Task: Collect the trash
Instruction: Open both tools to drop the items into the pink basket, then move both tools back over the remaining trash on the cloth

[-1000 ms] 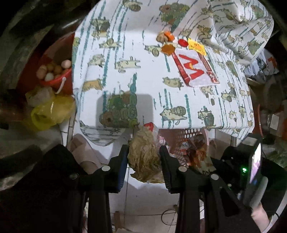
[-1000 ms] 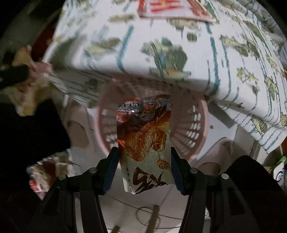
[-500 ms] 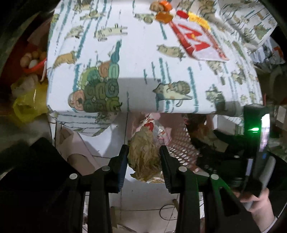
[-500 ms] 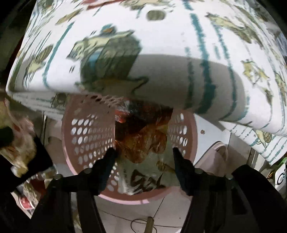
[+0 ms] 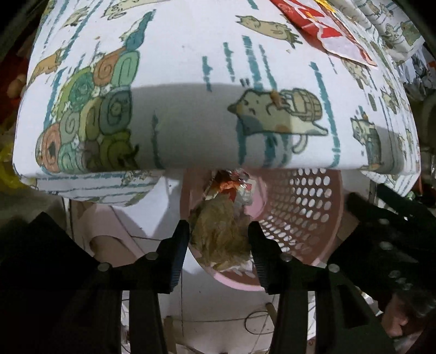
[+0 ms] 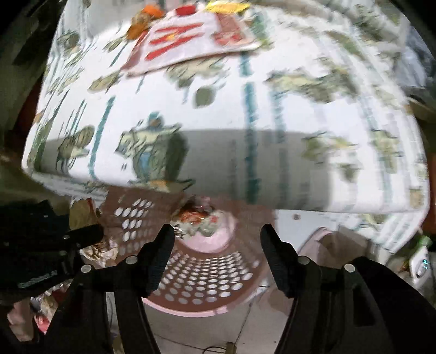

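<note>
**A:** What's in the pink perforated basket point(image 5: 297, 217) right now?

**B:** A crumpled foil snack wrapper point(image 6: 200, 220) with red and orange print lies at the bottom. In the left wrist view a wad of crumpled brown paper point(image 5: 222, 234) hangs over the basket's near rim, between the fingers of the left gripper point(image 5: 218, 231).

**A:** Is that gripper squeezing the wad?

**B:** Its jaws have just been opening. They stand about half apart, the paper still between them, and I cannot tell whether the pads still touch it.

**A:** And the right gripper point(image 6: 216, 237)?

**B:** Its jaws stand wide apart with nothing between them, above the basket's open mouth.

**A:** Any writing you can read?

**B:** A red and white paper sheet point(image 6: 188, 40) lies flat on the table, with bold red strokes on it, too blurred to read. Small orange, red and yellow scraps point(image 6: 147, 19) lie beside its far edge.

**A:** How much room is there?

**B:** The table point(image 5: 190, 114), under a white cloth printed with cartoon animals, overhangs the far half of the basket. The near half of the basket's mouth is open, and both grippers sit there close together, over a pale floor
</note>
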The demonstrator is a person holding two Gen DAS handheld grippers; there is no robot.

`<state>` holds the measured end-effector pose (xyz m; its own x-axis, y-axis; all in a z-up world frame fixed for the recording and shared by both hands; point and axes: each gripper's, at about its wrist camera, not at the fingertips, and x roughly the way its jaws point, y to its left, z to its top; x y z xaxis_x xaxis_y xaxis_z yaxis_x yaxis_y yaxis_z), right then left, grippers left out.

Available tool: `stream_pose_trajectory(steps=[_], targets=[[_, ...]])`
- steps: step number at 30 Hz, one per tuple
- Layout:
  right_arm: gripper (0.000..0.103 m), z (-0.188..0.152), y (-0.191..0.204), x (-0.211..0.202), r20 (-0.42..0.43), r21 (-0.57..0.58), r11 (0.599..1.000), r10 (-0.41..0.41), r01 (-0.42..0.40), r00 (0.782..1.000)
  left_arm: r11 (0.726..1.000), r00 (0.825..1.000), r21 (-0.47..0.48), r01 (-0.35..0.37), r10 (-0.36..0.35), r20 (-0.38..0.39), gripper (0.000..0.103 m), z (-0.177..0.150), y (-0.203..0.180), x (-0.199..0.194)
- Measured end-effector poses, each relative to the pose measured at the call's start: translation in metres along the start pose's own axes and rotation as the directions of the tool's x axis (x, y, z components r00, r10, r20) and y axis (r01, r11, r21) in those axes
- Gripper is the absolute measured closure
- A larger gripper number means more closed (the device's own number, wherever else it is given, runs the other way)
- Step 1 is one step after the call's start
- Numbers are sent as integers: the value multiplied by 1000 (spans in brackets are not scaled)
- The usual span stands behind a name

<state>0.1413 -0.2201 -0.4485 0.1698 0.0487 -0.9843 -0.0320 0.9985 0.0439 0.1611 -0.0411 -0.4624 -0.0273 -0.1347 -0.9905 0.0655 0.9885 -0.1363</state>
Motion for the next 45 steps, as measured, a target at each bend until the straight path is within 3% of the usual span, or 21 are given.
stream_pose_trajectory(steps=[2,3,6,9,14,19,21,24,32,35,36,39,41,45], targets=[[35,1,-5,-13,24,27,999,39,-40,999,1000,1000,-5,-22,22,15,33,0,0,-3],[35,1,-6,-20,37,42,997,58,-60,998,999,999,-6,-36,36,28,31,0,0,-6],[35,2,-8,-42,89,58,993,100,-106,991,999,998,17,-38,37,49,30,2,-4,-17],[35,3,-5,-68,159,33,995,84,-91,984,1000,995,8,-24,23,97,30,2,-8,-39],[35,9,-1,-118,287,-3,996,85,-87,954,997,967,-39,-62,70,244,30,-2,-4,-93],[35,8,5,-143,341,-37,995,95,-88,935,999,943,-44,8,7,333,30,-12,1,-140],[35,7,6,-148,365,-37,996,94,-86,926,999,917,-41,-29,43,397,30,-18,-2,-159],[35,6,7,-156,384,-38,995,102,-94,918,990,856,-82,-115,140,498,30,-25,-4,-182],[35,7,18,-189,440,-92,996,32,10,898,995,776,-87,-52,95,624,30,-39,8,-249],[35,12,19,-238,516,-118,992,91,-35,852,996,716,-77,-50,90,693,18,-42,8,-291],[30,16,17,-258,551,-116,992,104,-48,828,995,694,-71,-70,100,713,13,-42,6,-304],[19,25,12,-299,635,-110,993,104,-45,766,992,635,-54,-115,115,764,10,-38,-1,-337],[19,38,8,-323,685,-122,993,85,-2,723,992,608,-39,-118,103,787,6,-30,-3,-357],[12,61,-4,-352,746,-93,995,55,23,664,994,570,-37,-104,90,817,1,-7,-4,-384]])
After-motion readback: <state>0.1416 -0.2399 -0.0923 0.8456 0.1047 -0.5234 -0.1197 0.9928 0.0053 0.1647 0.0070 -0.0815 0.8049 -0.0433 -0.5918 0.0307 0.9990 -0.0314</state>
